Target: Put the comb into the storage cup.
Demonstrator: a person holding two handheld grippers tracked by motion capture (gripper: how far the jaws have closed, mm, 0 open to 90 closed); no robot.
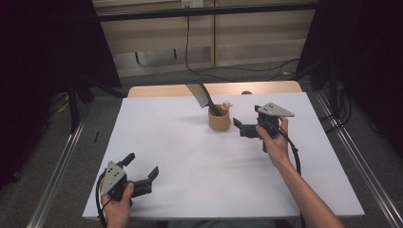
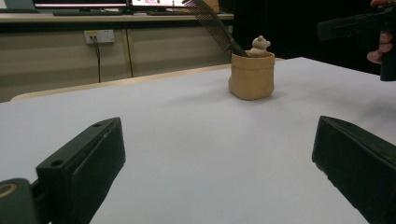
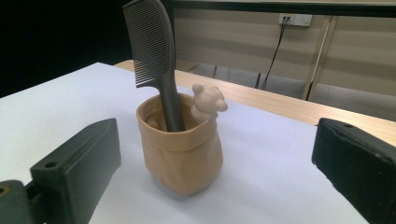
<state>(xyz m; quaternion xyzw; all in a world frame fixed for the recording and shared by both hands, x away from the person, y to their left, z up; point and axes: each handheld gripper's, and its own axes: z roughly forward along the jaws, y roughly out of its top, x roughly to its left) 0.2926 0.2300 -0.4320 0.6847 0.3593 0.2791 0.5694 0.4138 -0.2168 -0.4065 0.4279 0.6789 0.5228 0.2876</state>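
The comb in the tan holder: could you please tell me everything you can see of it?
The comb is dark grey and looks like plastic, with a row of fine teeth along one edge and a plain narrow handle. It stands handle-down in the tan bag-shaped holder, toothed end up and well above the rim, leaning against the rim. A small bear figure sits on the rim beside it. The holder stands on the white table, toward its far side. Neither gripper touches the comb.
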